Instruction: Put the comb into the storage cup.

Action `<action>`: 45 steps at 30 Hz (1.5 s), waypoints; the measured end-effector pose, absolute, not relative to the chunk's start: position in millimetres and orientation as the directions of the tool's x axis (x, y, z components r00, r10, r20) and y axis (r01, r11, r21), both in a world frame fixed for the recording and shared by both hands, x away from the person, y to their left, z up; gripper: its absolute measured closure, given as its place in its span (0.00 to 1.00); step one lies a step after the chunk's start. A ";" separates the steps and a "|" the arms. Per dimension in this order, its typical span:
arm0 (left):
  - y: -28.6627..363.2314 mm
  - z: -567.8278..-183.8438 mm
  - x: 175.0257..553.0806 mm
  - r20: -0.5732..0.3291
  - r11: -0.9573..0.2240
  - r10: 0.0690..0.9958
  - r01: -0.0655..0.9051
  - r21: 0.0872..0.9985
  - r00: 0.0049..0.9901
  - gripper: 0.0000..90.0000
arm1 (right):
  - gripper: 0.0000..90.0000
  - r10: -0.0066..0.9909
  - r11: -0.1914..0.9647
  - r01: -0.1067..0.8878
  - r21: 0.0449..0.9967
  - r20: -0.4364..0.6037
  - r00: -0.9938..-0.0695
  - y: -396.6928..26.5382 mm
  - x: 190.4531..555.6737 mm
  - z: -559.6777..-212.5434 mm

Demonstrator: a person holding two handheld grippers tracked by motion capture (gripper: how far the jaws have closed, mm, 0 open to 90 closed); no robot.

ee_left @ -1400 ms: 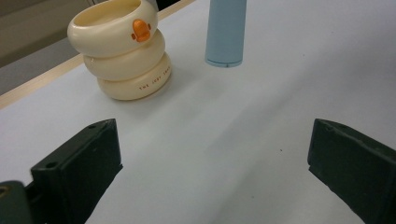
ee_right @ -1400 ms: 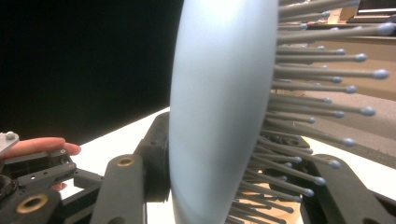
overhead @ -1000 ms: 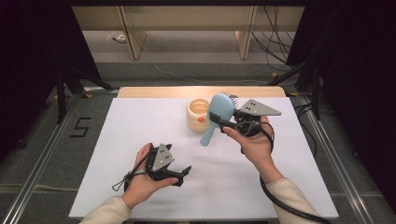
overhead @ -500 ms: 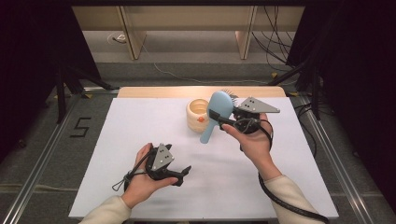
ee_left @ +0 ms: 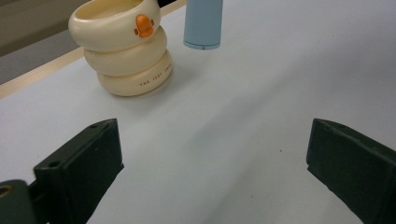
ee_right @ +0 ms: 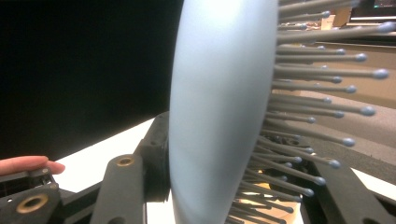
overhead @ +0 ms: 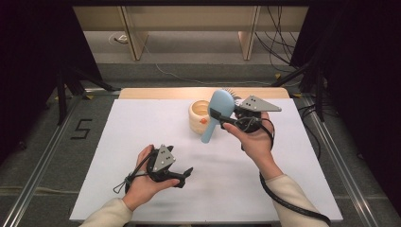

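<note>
My right gripper (overhead: 221, 112) is shut on a light blue hairbrush (overhead: 218, 109), held above the table with its handle hanging down toward the table. Close up in the right gripper view, the hairbrush (ee_right: 219, 107) stands between the jaws, bristles pointing right. A cream duck-shaped cup (overhead: 200, 117) of stacked rings stands just left of the brush; the cup (ee_left: 123, 46) has an orange beak. My left gripper (overhead: 184, 176) rests low at the front left of the table, jaws wide open with nothing between them (ee_left: 212, 172). The brush handle's end (ee_left: 202, 23) hangs beside the cup.
A white table top (overhead: 142, 127) with a wooden strip (overhead: 156, 93) along its far edge. Metal rails (overhead: 42, 165) run along both sides, and cables (overhead: 279, 47) lie on the floor beyond. A cable (overhead: 288, 203) trails from the right gripper.
</note>
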State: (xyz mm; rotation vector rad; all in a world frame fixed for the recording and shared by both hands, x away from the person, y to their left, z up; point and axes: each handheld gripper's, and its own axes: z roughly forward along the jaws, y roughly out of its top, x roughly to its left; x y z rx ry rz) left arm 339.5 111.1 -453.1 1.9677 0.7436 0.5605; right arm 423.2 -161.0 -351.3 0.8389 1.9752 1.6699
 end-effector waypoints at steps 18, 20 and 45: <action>110.7 -454.0 339.9 0.086 -0.391 0.696 0.275 0.878 0.713 0.03 | 0.57 0.687 0.079 0.164 0.983 0.066 -0.723 -162.3 428.4 -344.2; 110.6 -453.8 339.8 0.085 -0.390 0.696 0.275 0.879 0.713 0.03 | 0.57 0.688 0.077 0.162 0.984 0.065 -0.723 -162.1 429.0 -344.0; 110.4 -455.0 340.0 0.086 -0.390 0.697 0.275 0.879 0.712 0.04 | 0.57 0.700 0.062 0.162 0.985 0.073 -0.711 -163.0 435.4 -340.0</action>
